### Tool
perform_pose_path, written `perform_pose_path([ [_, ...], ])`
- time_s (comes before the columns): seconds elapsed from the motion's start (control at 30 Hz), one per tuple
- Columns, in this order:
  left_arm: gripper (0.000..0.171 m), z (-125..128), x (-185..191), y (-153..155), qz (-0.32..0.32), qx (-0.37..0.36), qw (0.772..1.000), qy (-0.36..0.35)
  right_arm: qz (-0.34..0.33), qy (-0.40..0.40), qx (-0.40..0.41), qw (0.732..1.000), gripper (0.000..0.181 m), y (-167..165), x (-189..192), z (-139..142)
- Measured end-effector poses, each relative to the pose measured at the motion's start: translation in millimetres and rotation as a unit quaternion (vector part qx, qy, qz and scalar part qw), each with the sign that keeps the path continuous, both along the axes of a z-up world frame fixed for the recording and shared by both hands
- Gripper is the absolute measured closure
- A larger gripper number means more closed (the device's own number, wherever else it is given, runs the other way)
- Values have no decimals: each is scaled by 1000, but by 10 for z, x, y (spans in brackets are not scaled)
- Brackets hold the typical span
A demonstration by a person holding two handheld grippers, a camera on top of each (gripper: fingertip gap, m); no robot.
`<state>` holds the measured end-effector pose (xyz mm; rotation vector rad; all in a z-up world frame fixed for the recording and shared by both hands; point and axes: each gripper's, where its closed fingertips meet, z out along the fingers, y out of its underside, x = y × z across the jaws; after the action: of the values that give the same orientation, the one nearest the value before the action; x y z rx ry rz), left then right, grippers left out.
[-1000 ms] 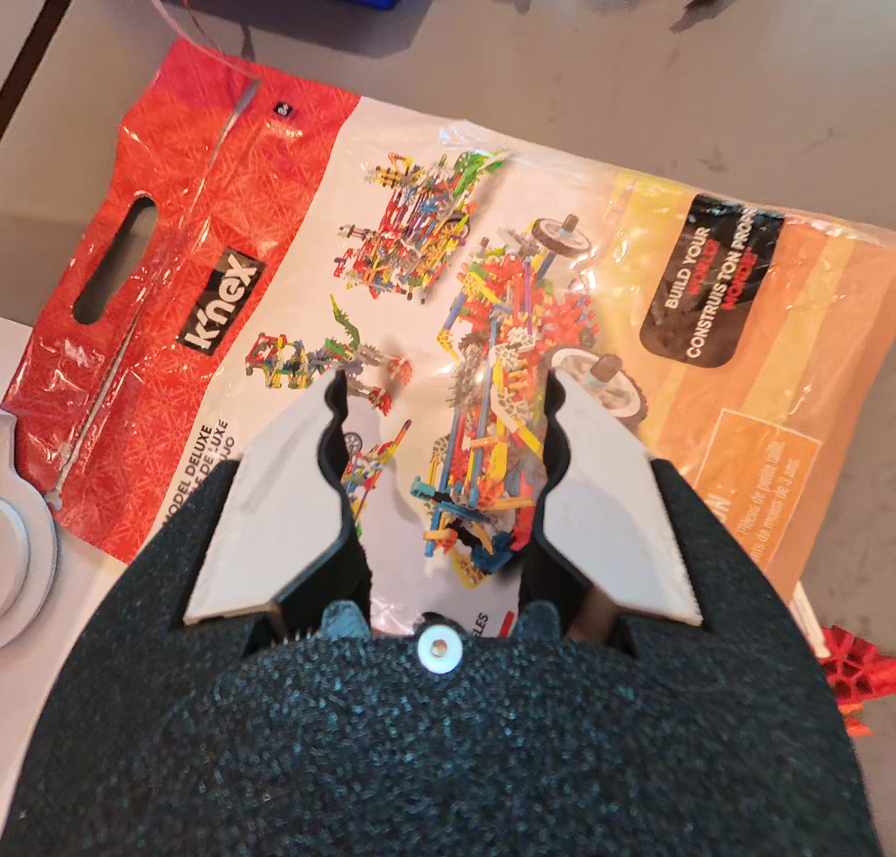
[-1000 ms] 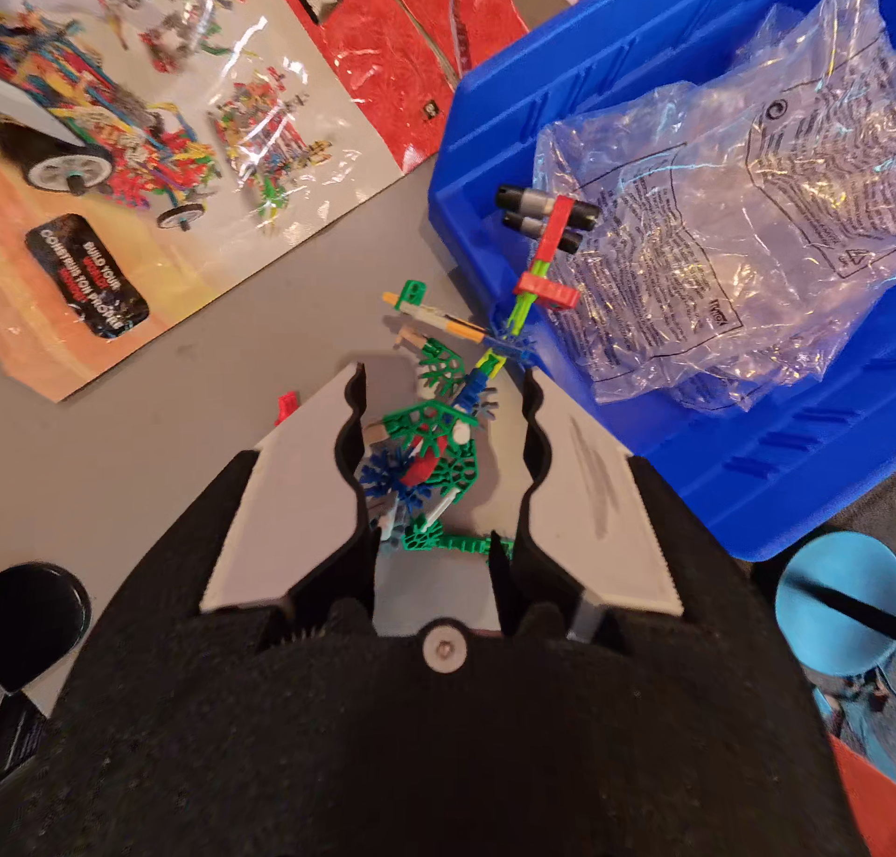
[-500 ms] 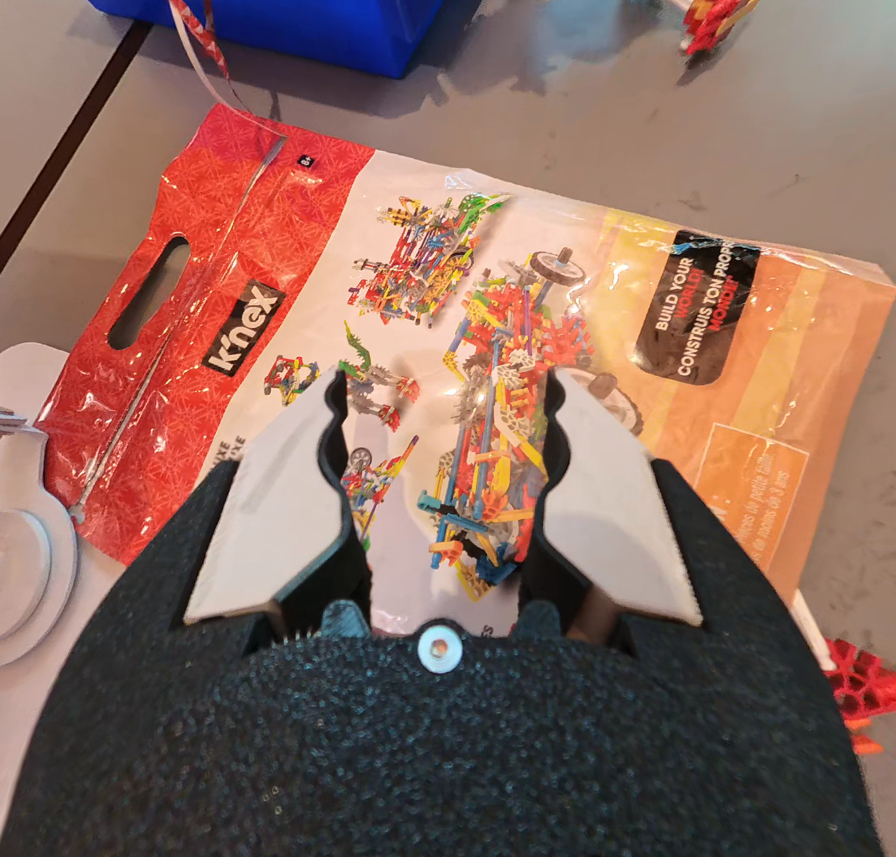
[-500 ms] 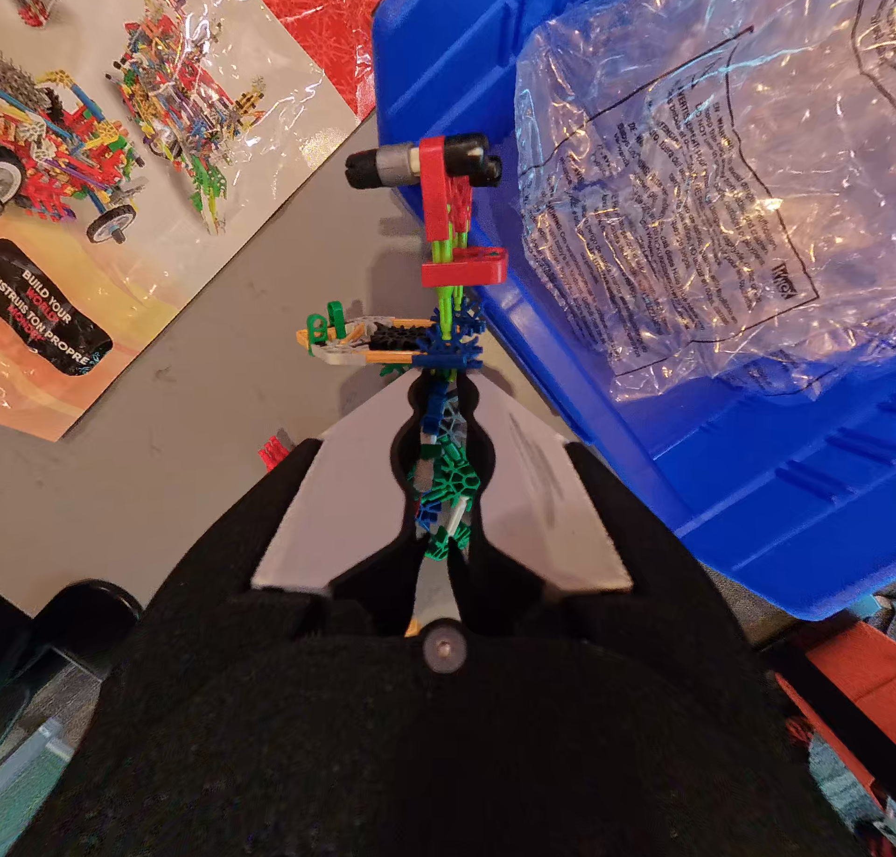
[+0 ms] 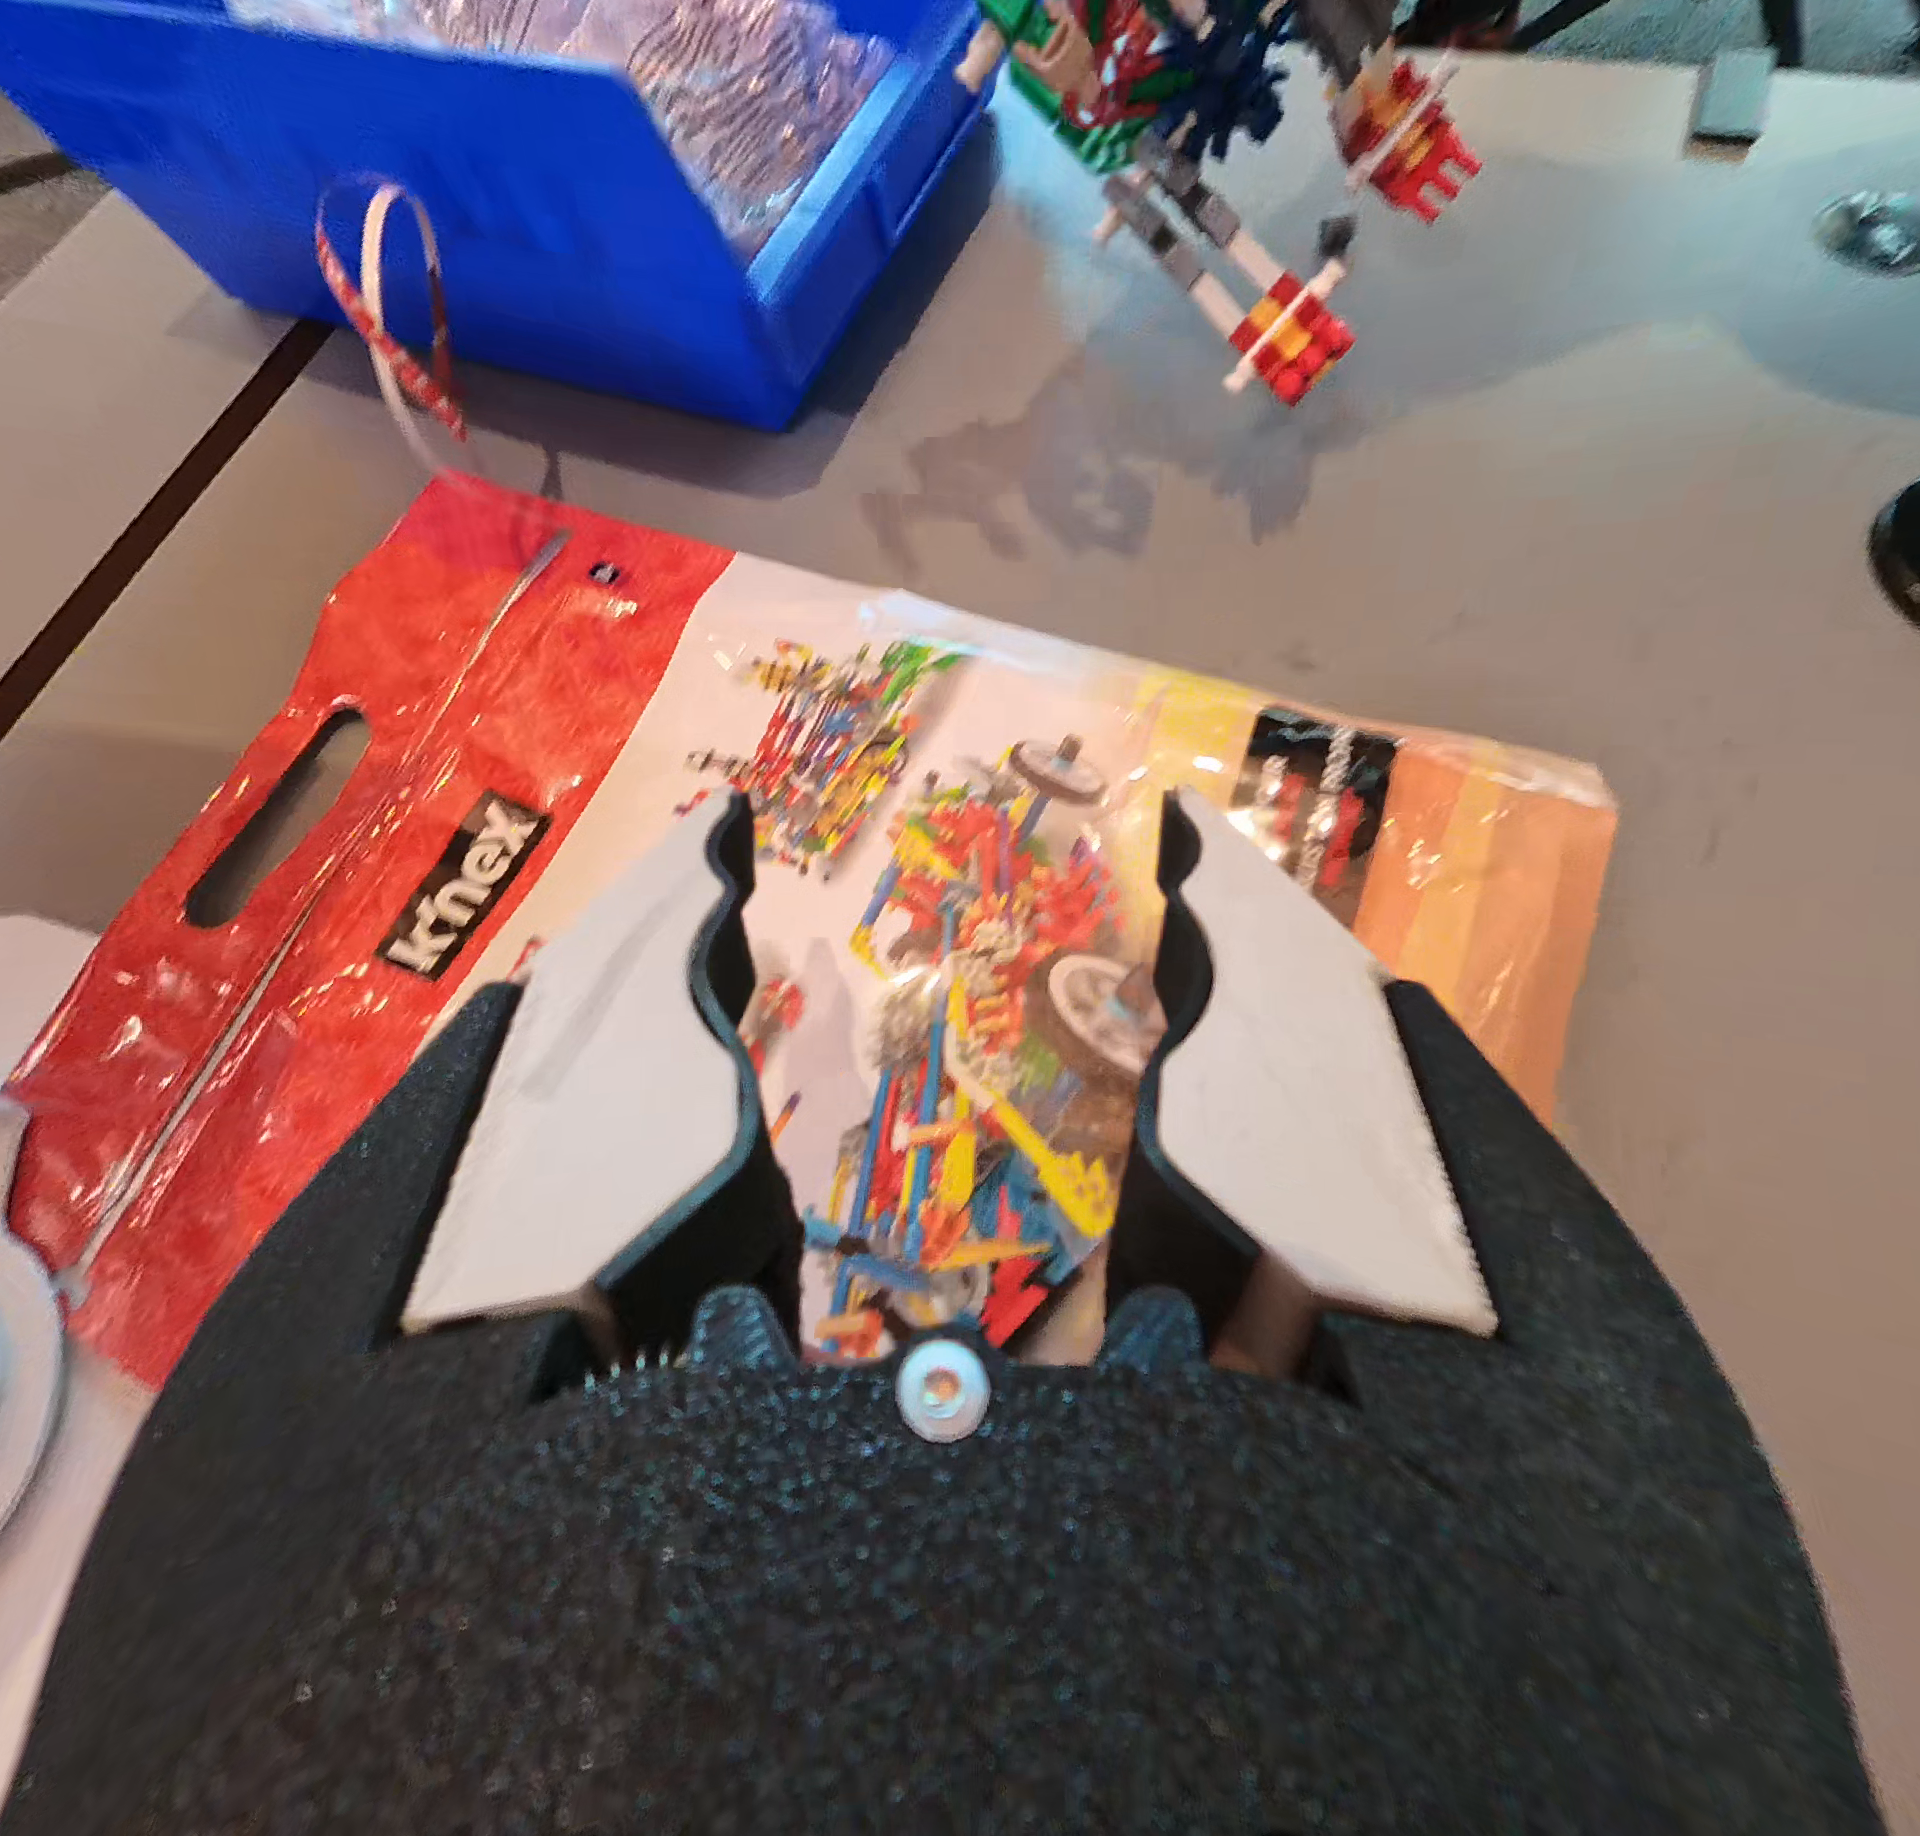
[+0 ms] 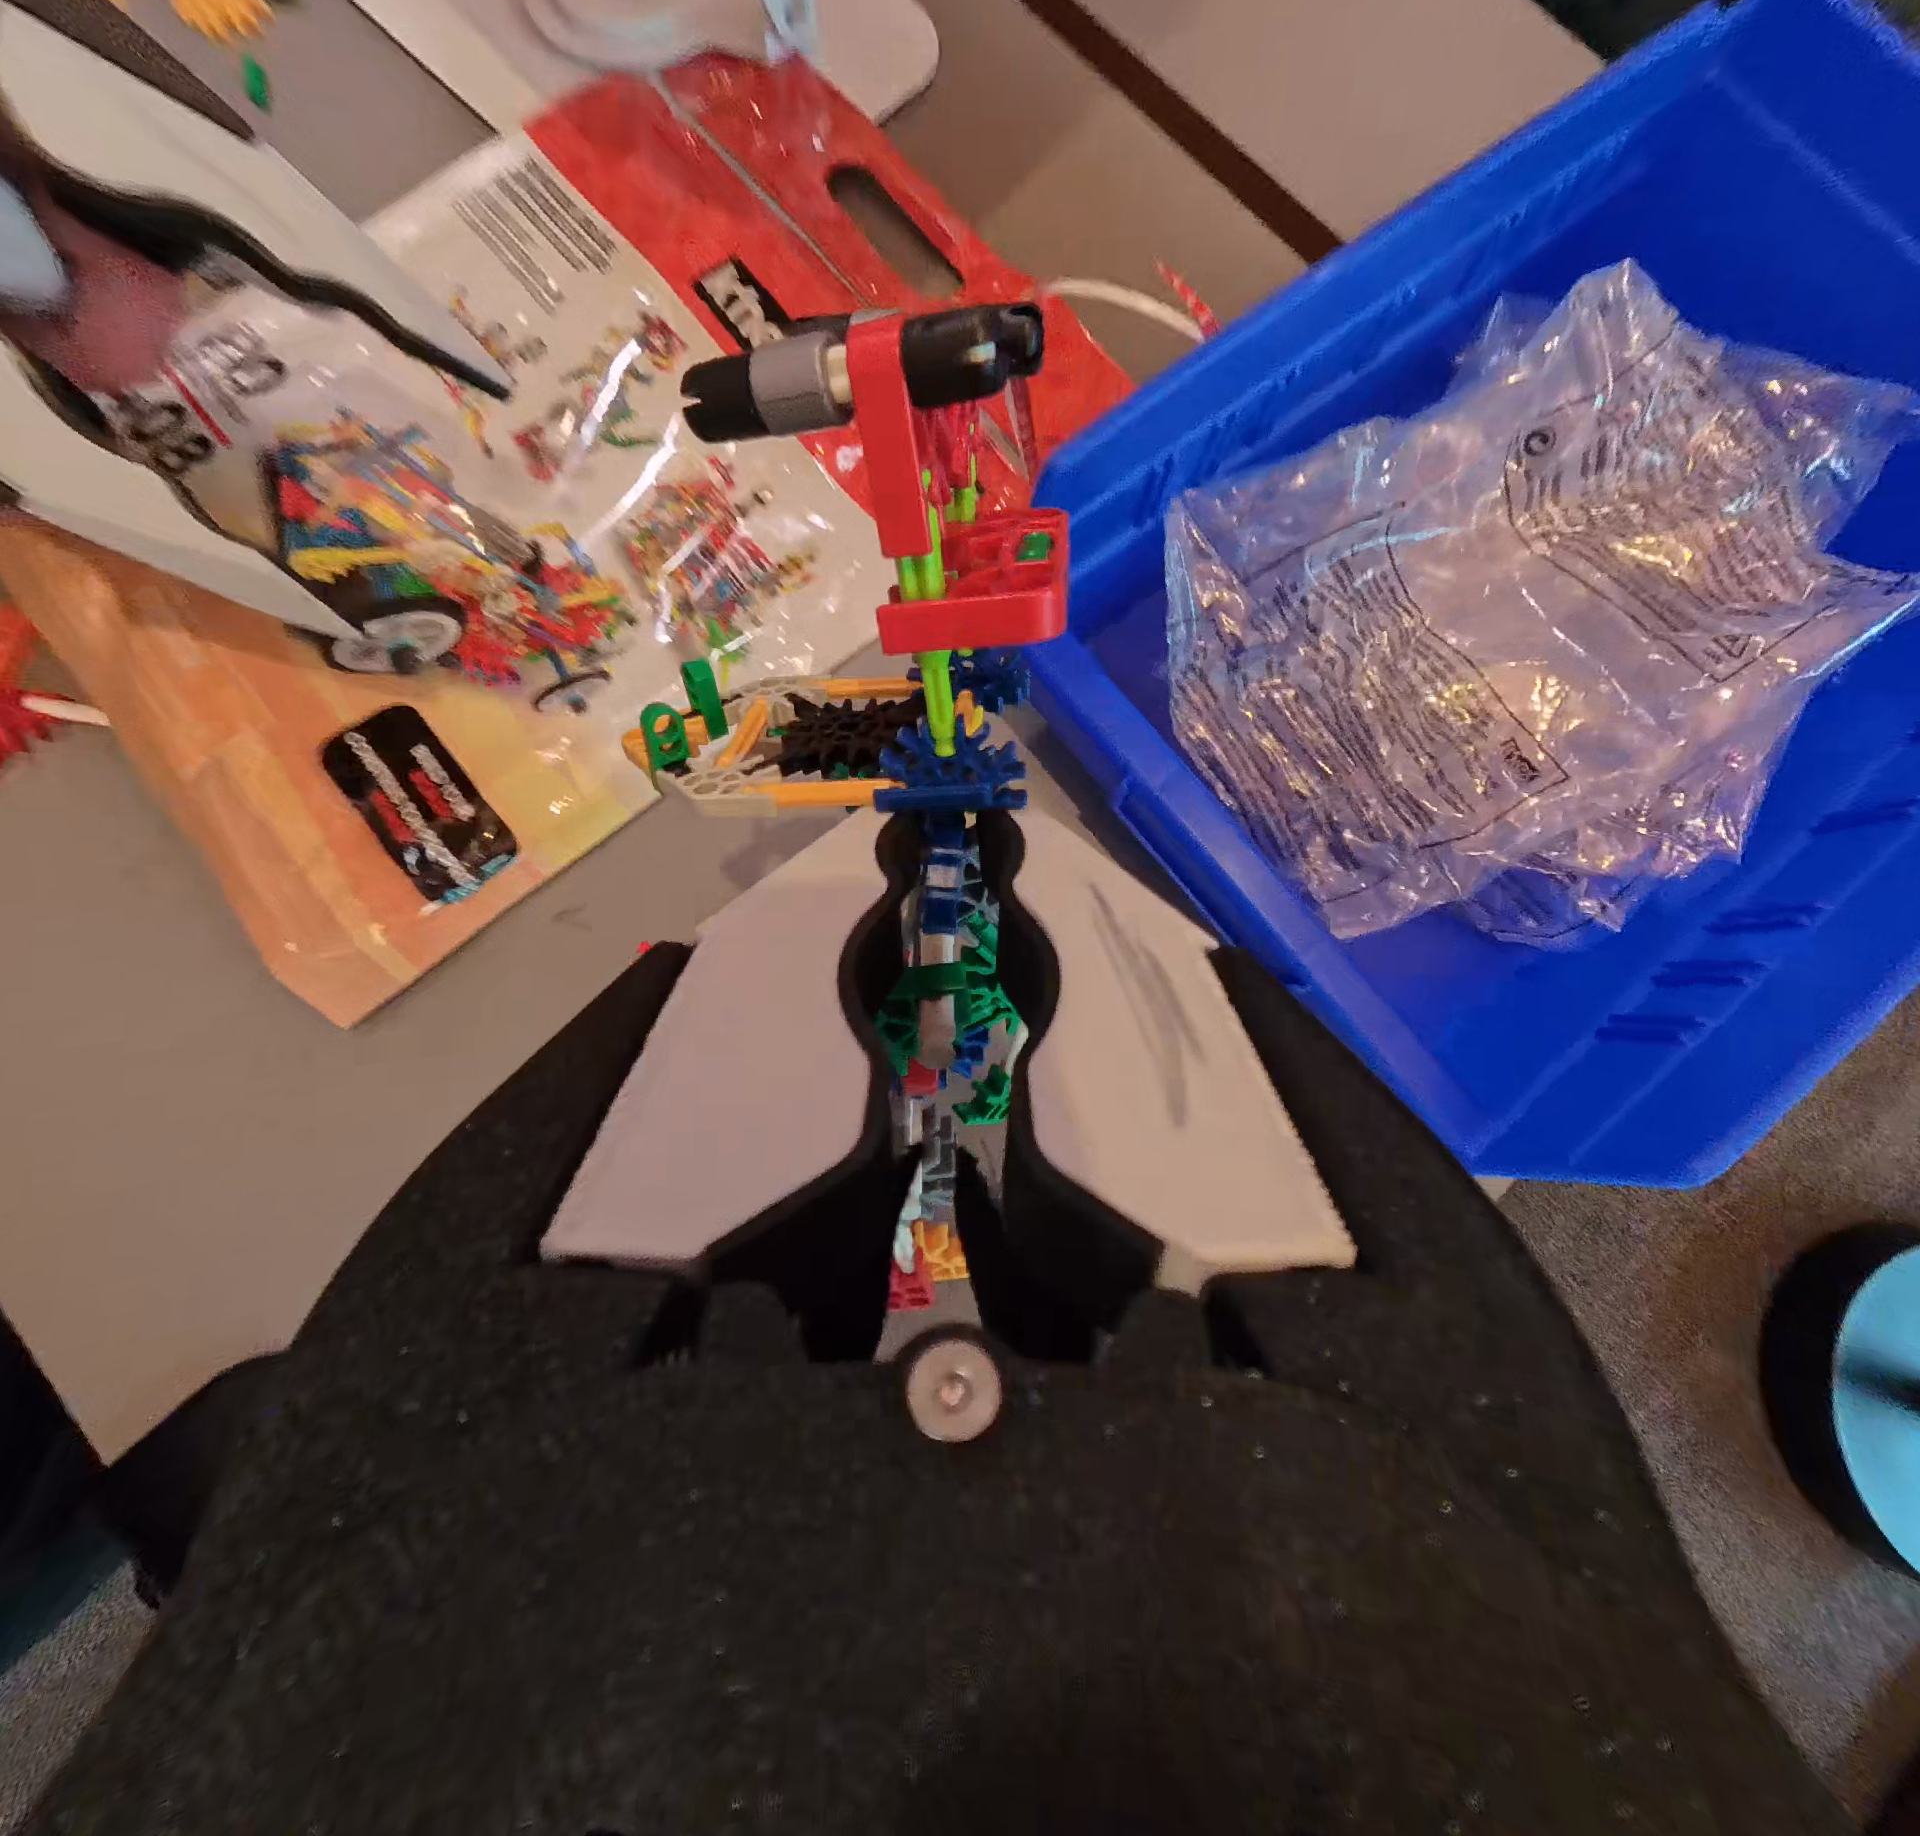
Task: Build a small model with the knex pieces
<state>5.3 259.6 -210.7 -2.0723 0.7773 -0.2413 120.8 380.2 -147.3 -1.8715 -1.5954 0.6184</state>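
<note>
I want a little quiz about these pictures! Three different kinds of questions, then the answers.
1. True or false: the right hand-held gripper is shut on the toy model.
2. What lies inside the blue bin? A) clear plastic bag B) a ball C) books
3. Fill in: the open left hand-held gripper hovers over the flat printed ____.

Key: 1 true; 2 A, the clear plastic bag; 3 bag.
</note>
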Motion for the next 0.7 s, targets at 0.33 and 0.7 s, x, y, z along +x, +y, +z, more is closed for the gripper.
perform_pose_path([
  [0.33, 111, 601, 894, 3, -98, -10, 966, -240, 81, 204, 46, 975, 173, -808, -84, 945],
  [0.7, 136, 885, 1315, -381, -246, -14, 895, -373, 109, 278, 30, 954, 173, -1302, -102, 1177],
])
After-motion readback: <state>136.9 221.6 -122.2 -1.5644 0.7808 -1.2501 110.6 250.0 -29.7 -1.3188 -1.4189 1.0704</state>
